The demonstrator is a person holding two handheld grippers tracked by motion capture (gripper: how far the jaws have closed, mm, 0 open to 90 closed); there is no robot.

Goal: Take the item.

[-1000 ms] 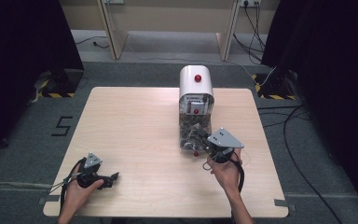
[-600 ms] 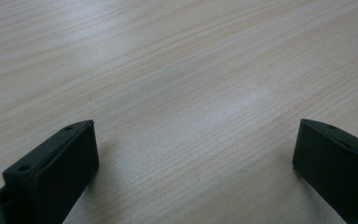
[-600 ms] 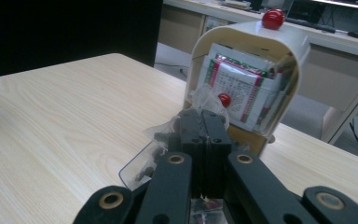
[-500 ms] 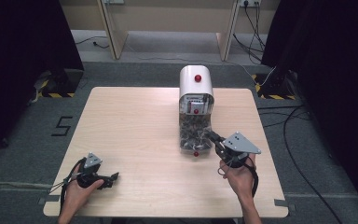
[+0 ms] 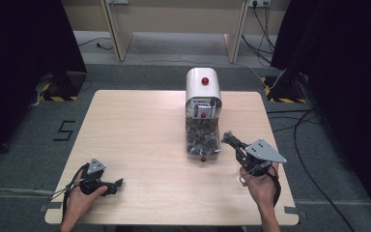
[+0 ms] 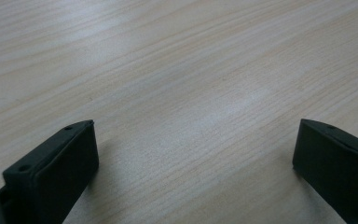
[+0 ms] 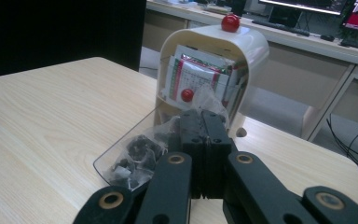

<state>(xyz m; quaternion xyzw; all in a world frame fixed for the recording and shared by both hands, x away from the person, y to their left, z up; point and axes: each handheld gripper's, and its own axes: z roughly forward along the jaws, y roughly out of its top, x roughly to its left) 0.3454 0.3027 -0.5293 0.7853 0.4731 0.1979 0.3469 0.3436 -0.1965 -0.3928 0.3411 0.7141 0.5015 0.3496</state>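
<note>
Your right gripper [image 5: 228, 137] clenched, empty, beside white dispenser [image 5: 203, 87] mid-worktop [image 5: 135, 121], its clear flap [image 5: 203, 145] lowered over sachets [image 7: 135, 156], apparently for access. Left gripper [image 5: 116, 183] released, resting near worktop's front edge, parked clear.

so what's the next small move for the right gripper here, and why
Probably ease the right gripper up and away from the white box, slowly. Its jaws are shut with a crinkled clear packet right at their tips, above the box's open clear flap; whether the packet is actually pinched is unclear, and a small pull would show.
</note>
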